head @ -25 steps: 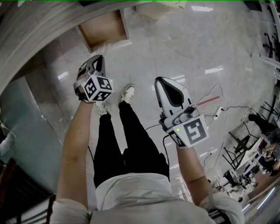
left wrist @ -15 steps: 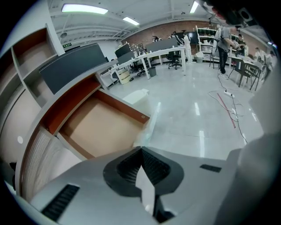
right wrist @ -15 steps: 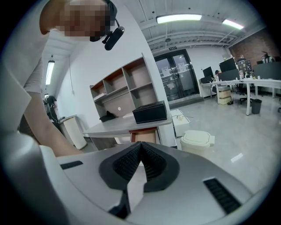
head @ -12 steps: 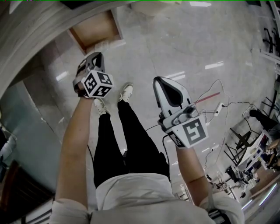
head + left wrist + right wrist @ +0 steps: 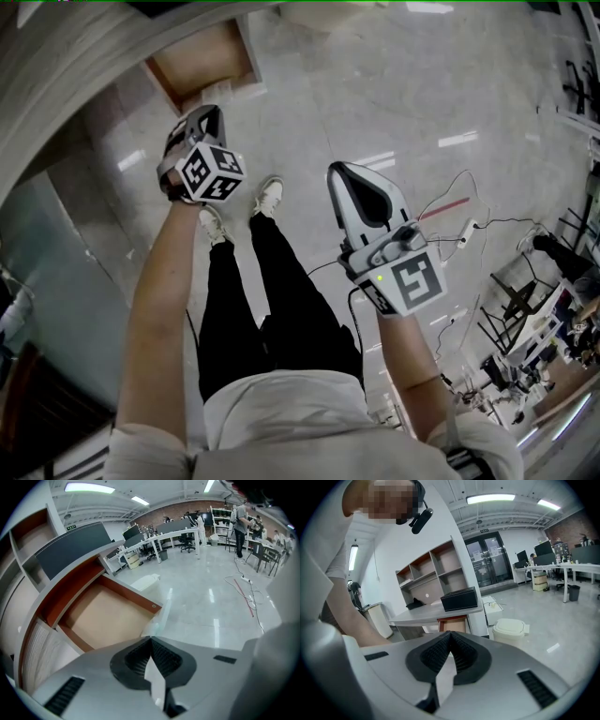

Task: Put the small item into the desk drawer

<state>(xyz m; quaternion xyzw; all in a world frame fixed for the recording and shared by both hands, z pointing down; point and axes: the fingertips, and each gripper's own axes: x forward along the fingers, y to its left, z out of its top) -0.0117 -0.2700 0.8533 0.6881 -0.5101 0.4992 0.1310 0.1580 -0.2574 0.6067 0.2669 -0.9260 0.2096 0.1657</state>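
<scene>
1. Head view: since a moment ago the left tongs (image 5: 204,117) have edged slightly closer to the open drawer (image 5: 202,61), and their marker cube has turned a little. The right tongs (image 5: 339,173) have kept their place. Both bare forearms stretch forward and down. The left arm reaches toward the drawer, and the right is held over the floor (image 5: 422,84) with its tip pointing away from the person. Black-trousered legs and white shoes (image 5: 267,197) stand between the arms.
2. Left gripper view: the left tongs (image 5: 151,641) are pressed fully together with nothing between them. Ahead and to the left the drawer (image 5: 103,616) stands pulled out, showing its pale wooden bottom.
3. Right gripper view: the right tongs (image 5: 450,637) are likewise closed tip to tip and grip nothing. Beyond them a grey tabletop (image 5: 426,613) carries a black box (image 5: 459,599), with the drawer (image 5: 453,624) open beneath its edge.
4. No view shows where the small item lies.
</scene>
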